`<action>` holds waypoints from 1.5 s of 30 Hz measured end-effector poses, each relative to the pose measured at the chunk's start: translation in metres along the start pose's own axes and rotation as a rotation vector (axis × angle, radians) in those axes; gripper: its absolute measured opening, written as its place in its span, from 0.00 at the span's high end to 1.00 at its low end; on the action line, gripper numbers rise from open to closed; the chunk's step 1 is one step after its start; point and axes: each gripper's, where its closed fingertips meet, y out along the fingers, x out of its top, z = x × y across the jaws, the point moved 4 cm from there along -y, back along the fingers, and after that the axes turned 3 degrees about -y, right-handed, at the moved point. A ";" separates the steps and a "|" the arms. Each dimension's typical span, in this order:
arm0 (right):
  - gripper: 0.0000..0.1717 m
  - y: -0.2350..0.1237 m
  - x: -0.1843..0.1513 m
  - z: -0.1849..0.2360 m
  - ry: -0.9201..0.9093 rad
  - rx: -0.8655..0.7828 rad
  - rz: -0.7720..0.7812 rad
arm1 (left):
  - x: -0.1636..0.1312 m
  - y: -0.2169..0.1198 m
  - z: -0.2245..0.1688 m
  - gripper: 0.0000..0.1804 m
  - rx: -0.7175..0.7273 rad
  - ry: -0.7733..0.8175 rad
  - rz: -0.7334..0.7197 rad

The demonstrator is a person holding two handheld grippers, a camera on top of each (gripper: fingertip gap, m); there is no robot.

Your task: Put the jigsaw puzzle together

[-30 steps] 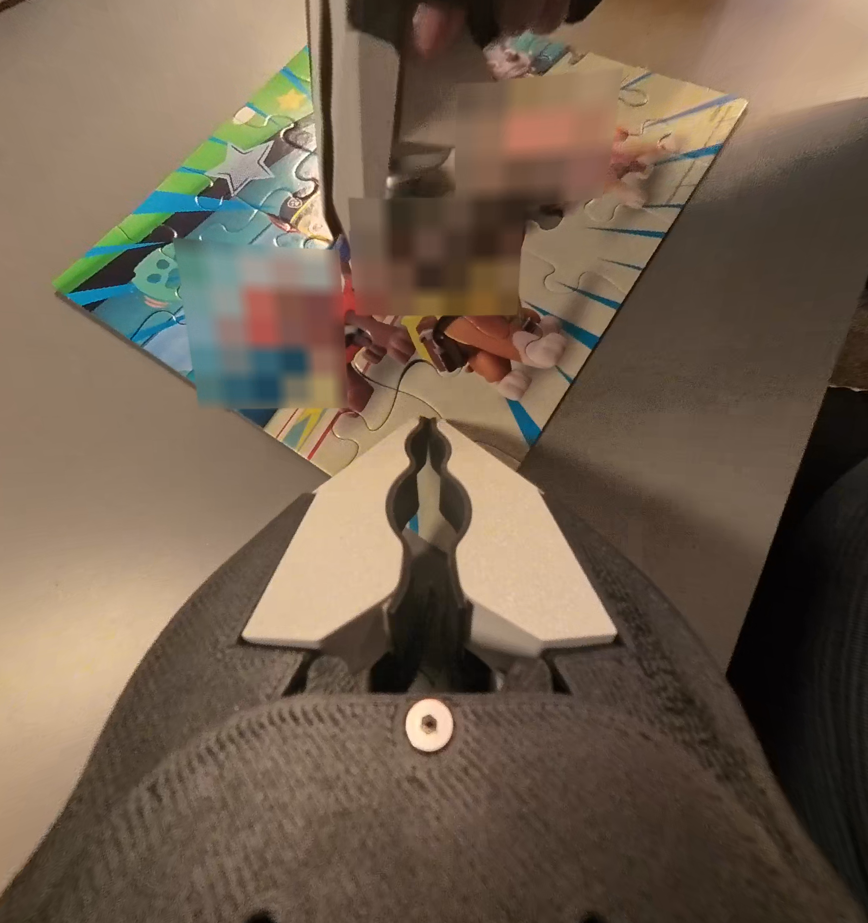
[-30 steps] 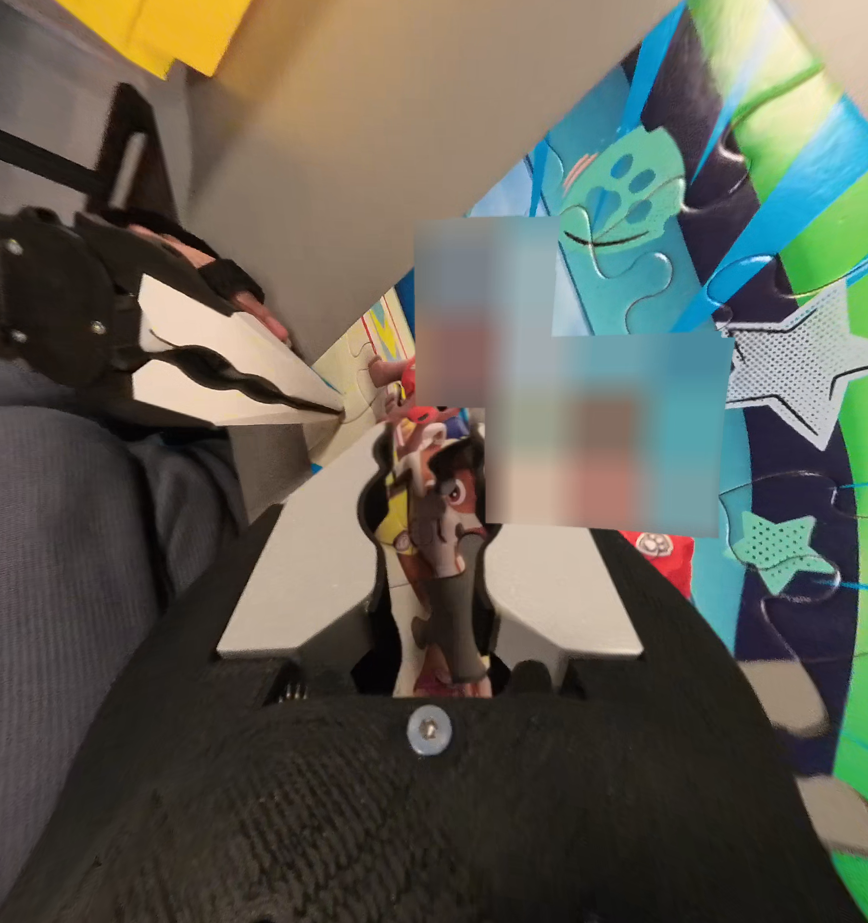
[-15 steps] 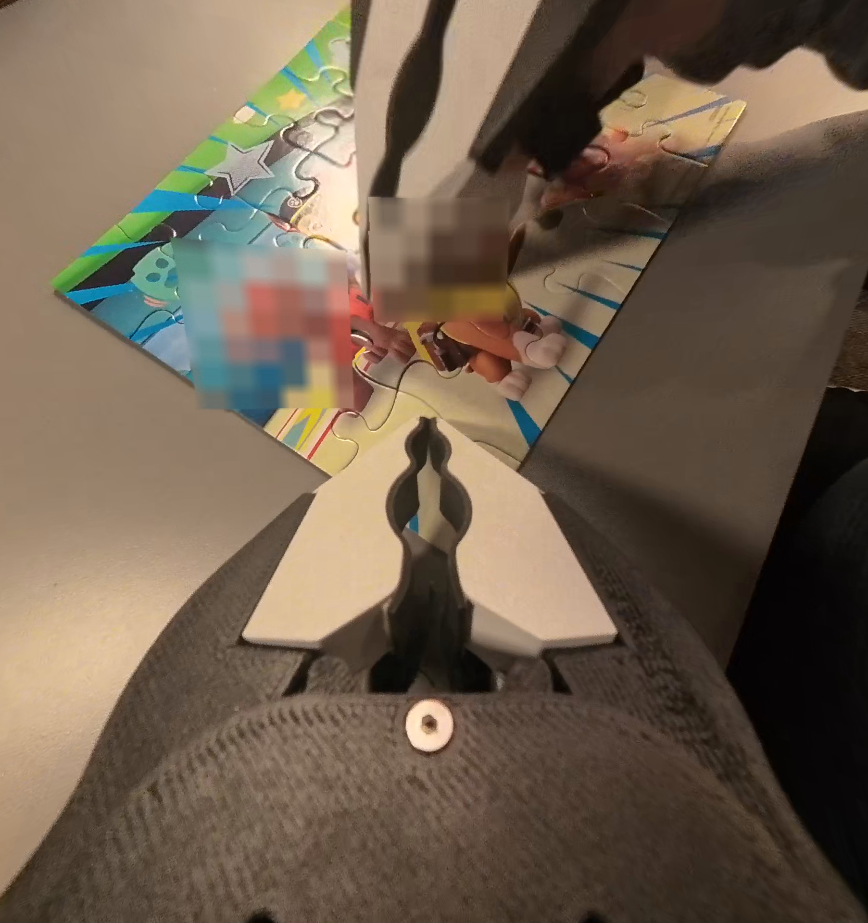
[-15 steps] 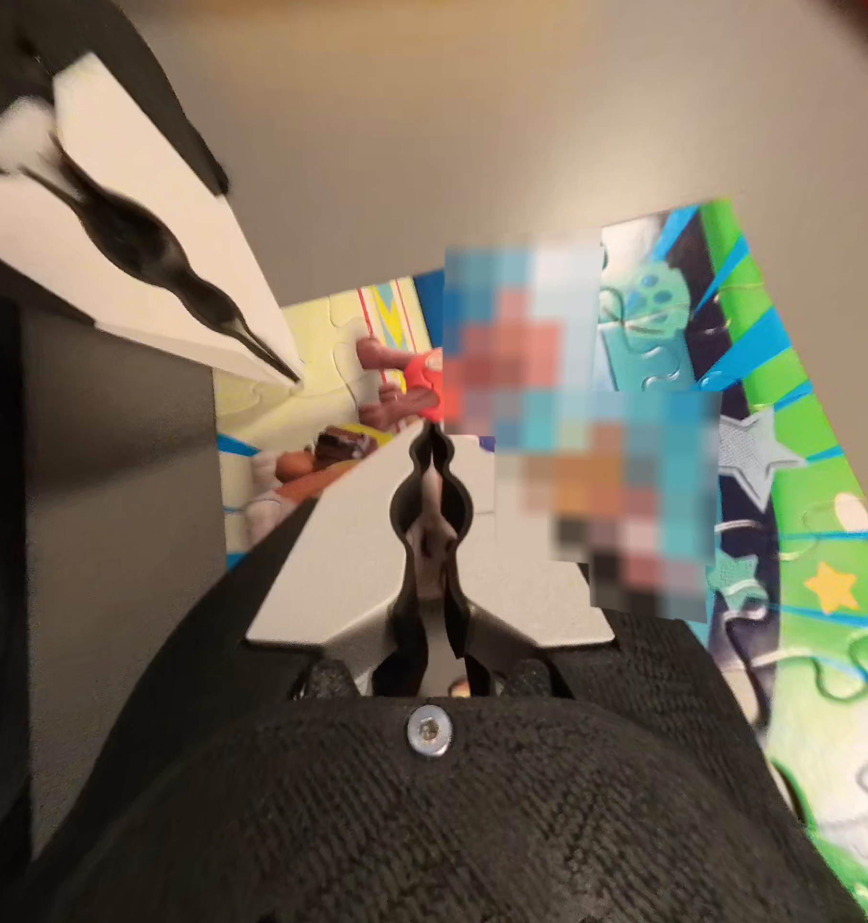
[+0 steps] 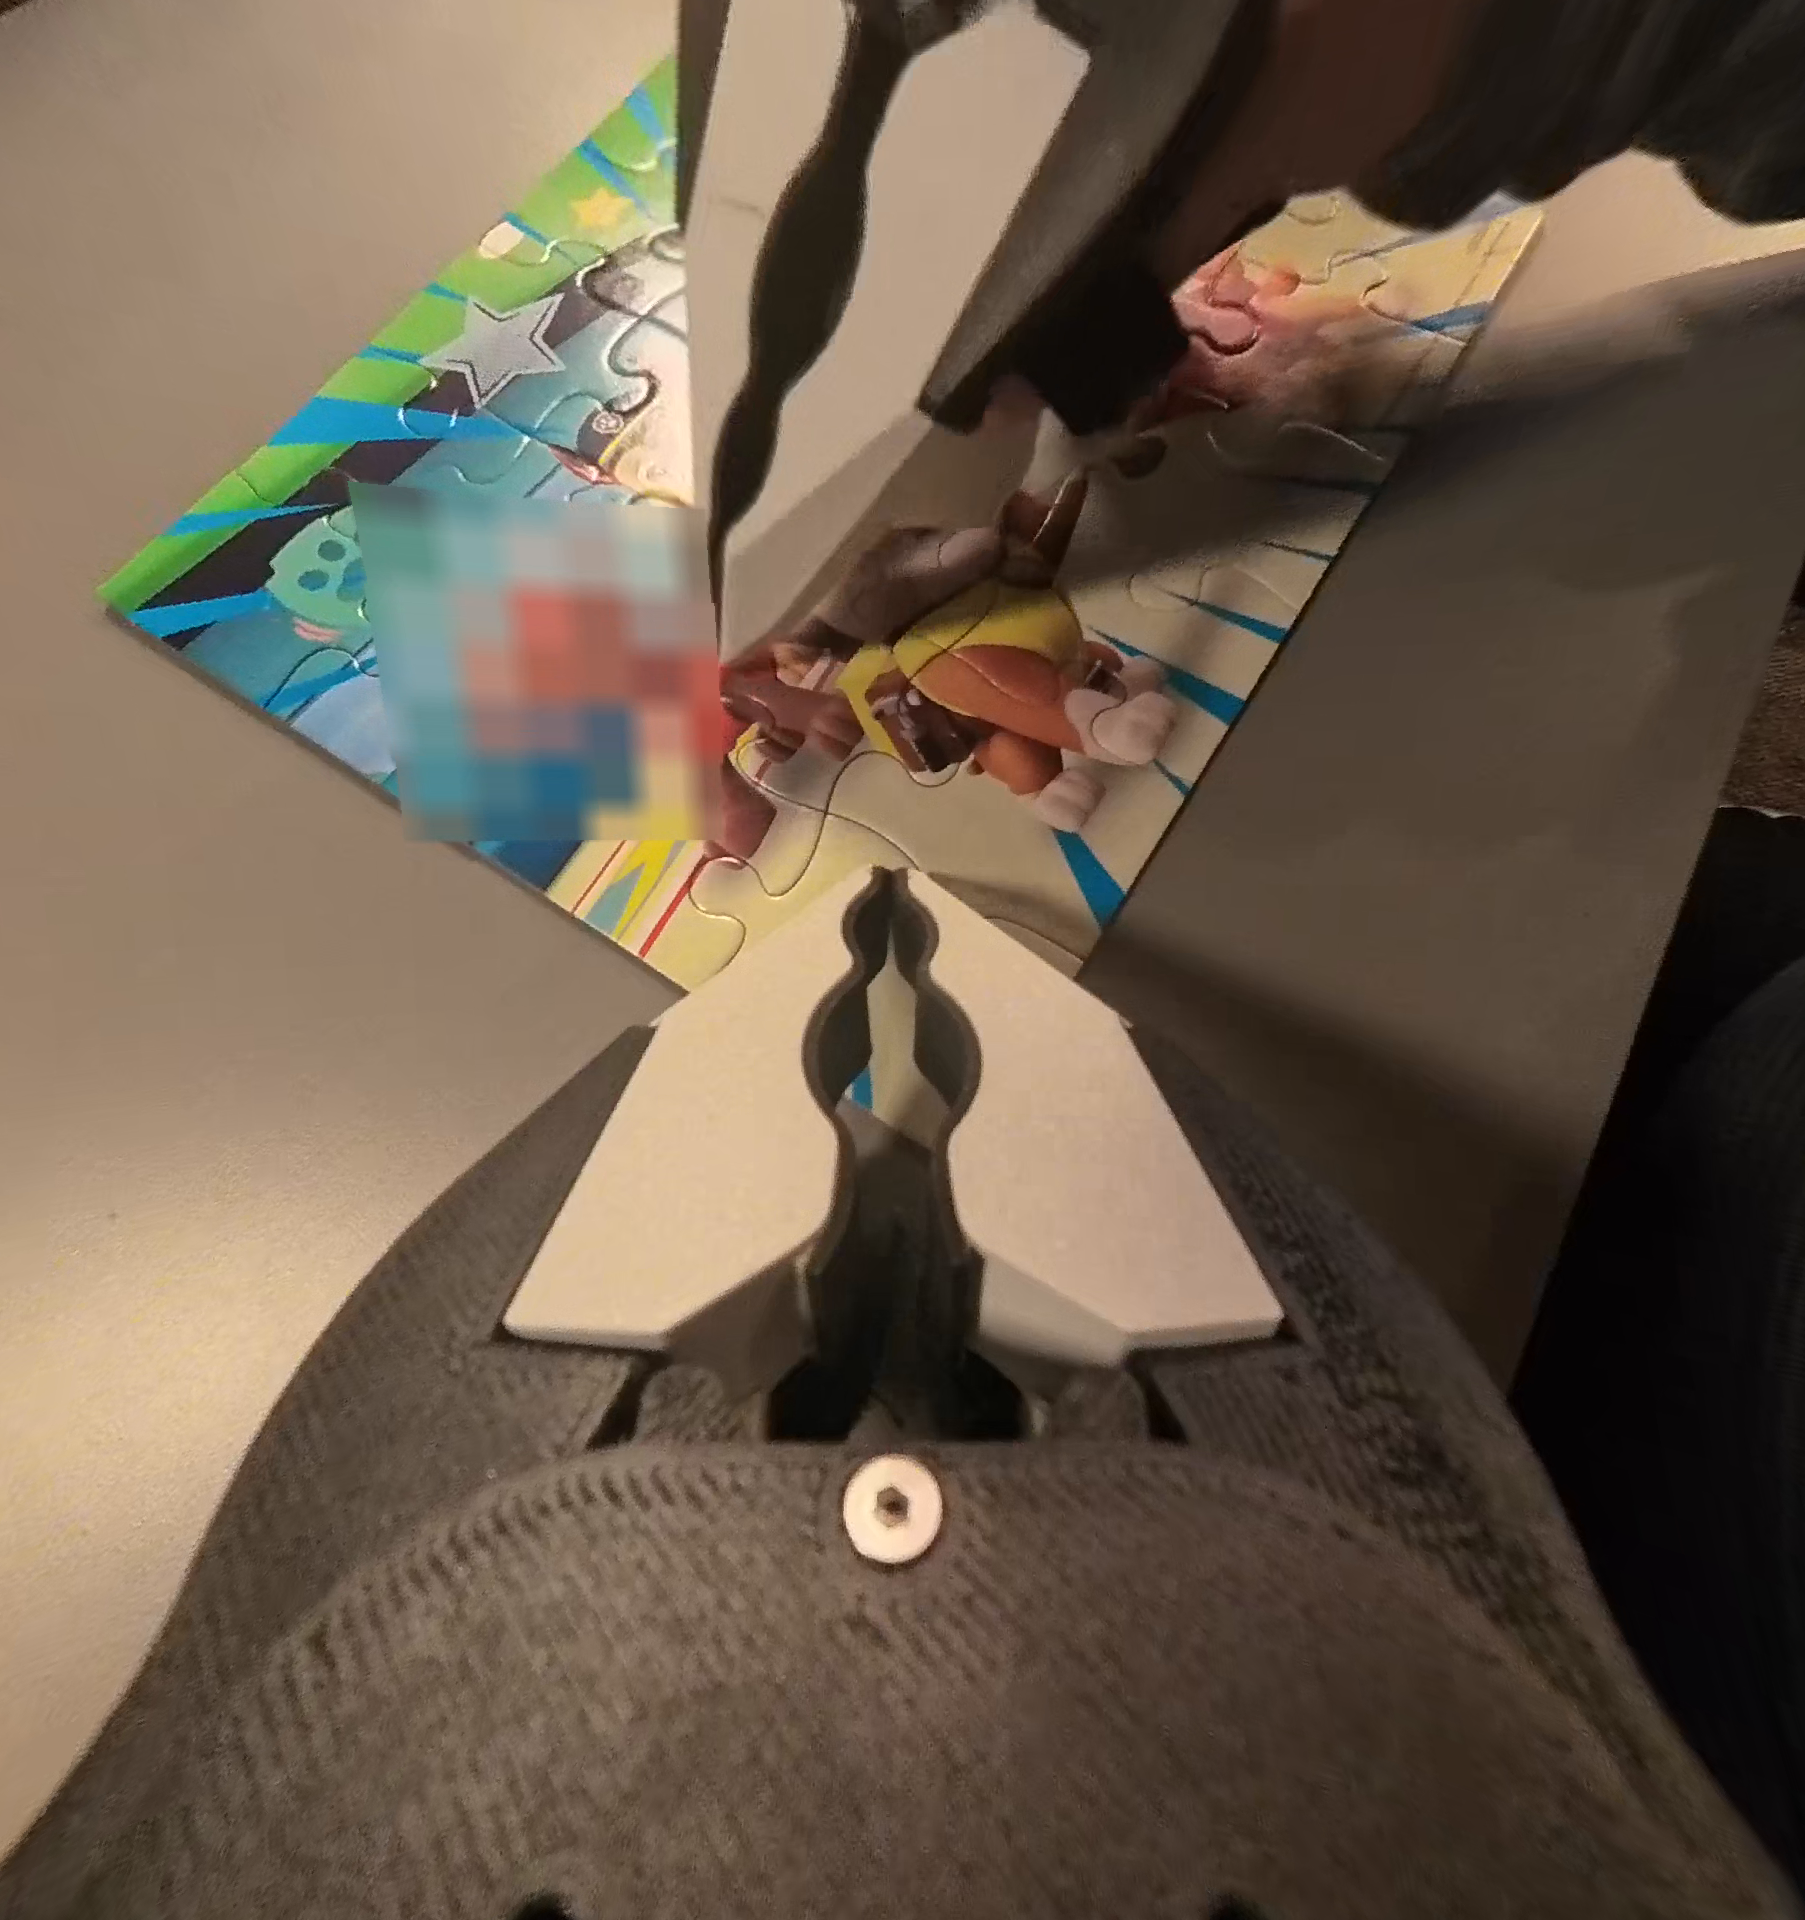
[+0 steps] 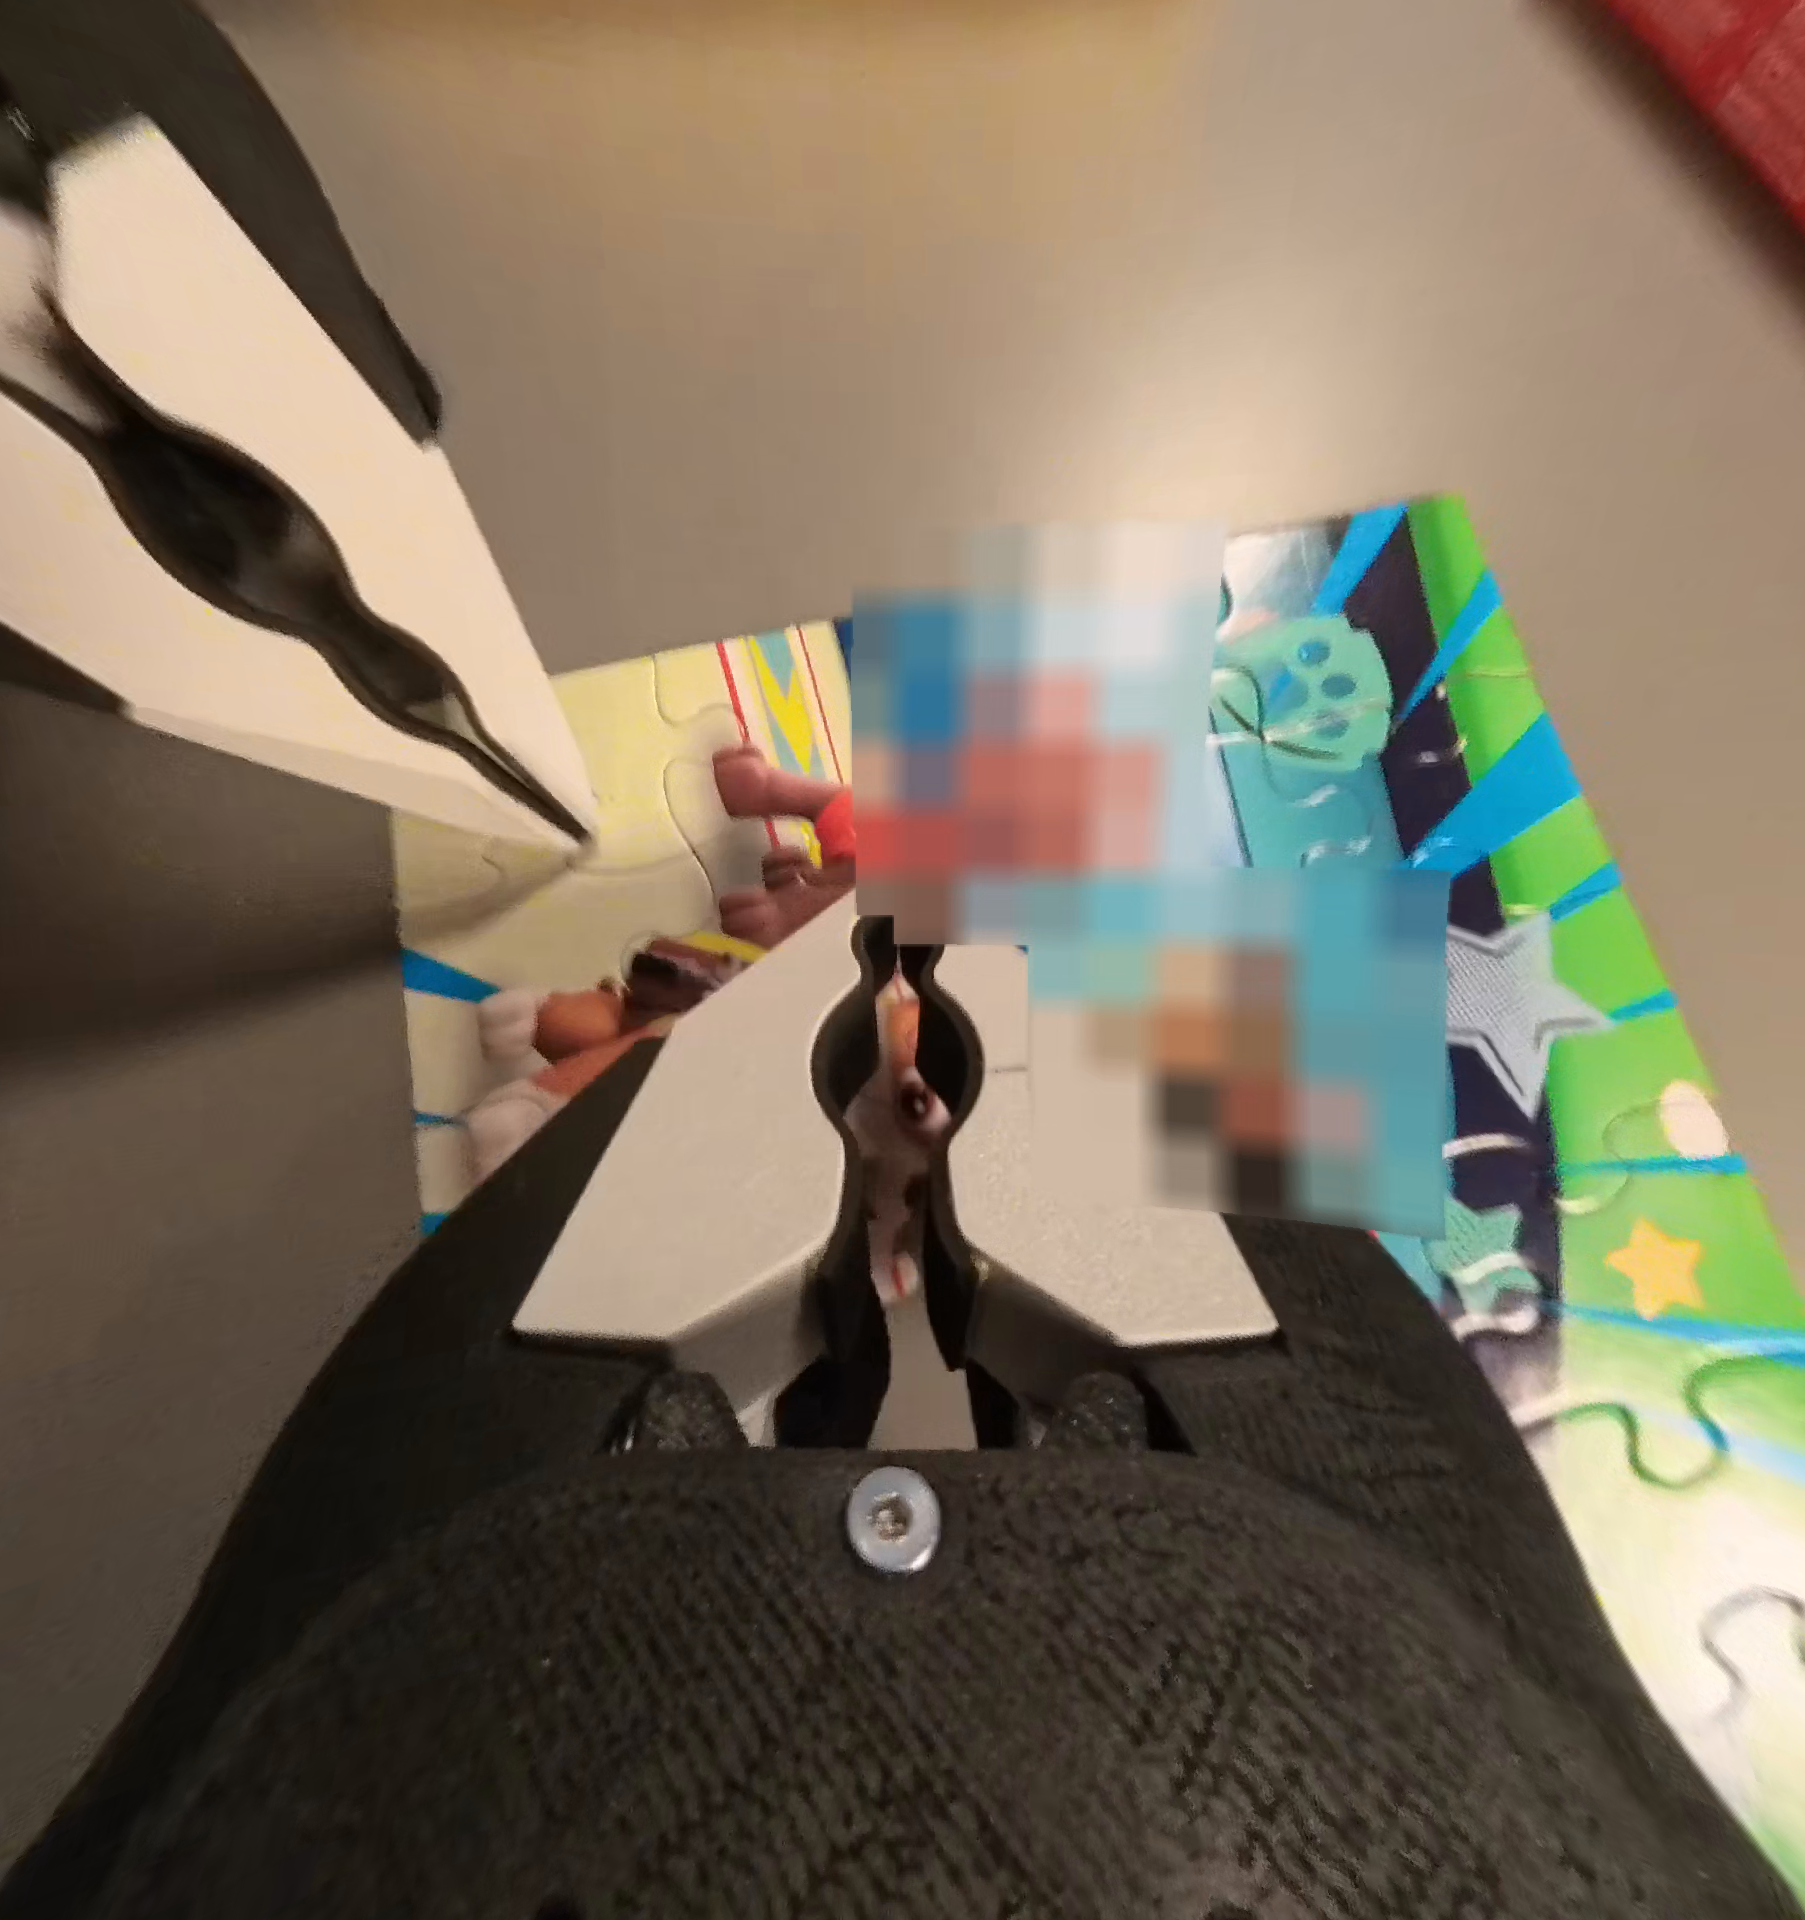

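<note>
On the grey table (image 5: 150, 1039), a glossy, colourful cartoon jigsaw puzzle (image 5: 981, 831)

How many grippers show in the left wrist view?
2. The left gripper sits bottom centre at the jigsaw puzzle's near edge; the right gripper hangs from the top.

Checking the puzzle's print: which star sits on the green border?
The small yellow star. The larger silver star lies on the dark band further in.

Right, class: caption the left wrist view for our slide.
Closed left gripper rests at a colourful jigsaw puzzle's edge; right gripper above it.
</note>
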 end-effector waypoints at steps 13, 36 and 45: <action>0.94 -0.163 0.011 -0.045 0.068 -0.895 -0.746 | 0.008 -0.188 0.085 0.99 0.587 -0.257 -0.491; 0.71 0.018 0.238 0.032 -0.277 -0.047 -0.365 | -0.108 -0.192 0.114 0.98 0.878 0.336 0.143; 0.50 0.148 0.240 0.037 -0.257 -0.003 0.028 | -0.106 -0.171 0.091 0.98 0.961 0.561 0.256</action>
